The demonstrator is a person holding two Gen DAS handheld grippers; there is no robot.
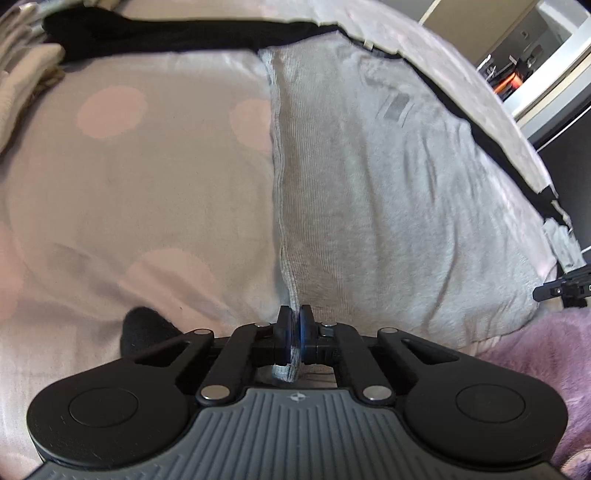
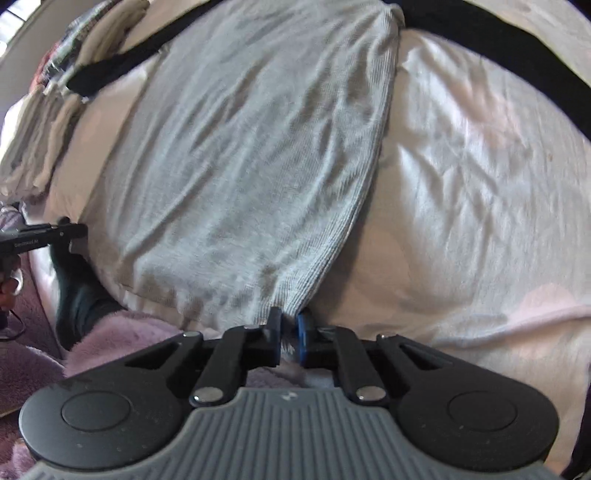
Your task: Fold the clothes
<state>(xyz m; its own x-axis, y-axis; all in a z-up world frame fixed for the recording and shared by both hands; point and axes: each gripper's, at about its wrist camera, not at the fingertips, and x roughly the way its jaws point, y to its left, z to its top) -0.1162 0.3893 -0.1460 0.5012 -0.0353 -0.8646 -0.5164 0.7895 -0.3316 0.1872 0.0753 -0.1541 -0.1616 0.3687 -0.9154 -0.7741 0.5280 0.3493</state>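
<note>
A grey ribbed garment [image 1: 388,192] lies spread flat on the bed, with a faint printed patch on its chest. My left gripper [image 1: 294,325] is shut on its near left corner, the hem pinched between the pads. In the right wrist view the same grey garment [image 2: 251,155] stretches away from me. My right gripper [image 2: 289,326] is shut on its near right corner, grey cloth bunched between the pads. The right gripper's side [image 1: 561,290] shows at the left wrist view's right edge, and the left gripper's side [image 2: 40,236] at the right wrist view's left edge.
The bed sheet [image 1: 129,206] is pale with pink dots. A black garment [image 1: 166,33] lies across the far side. Folded light clothes [image 2: 48,122] are stacked at the far left. A fluffy purple blanket [image 1: 535,362] lies near me, and a dark sock [image 2: 79,295] at the bed's edge.
</note>
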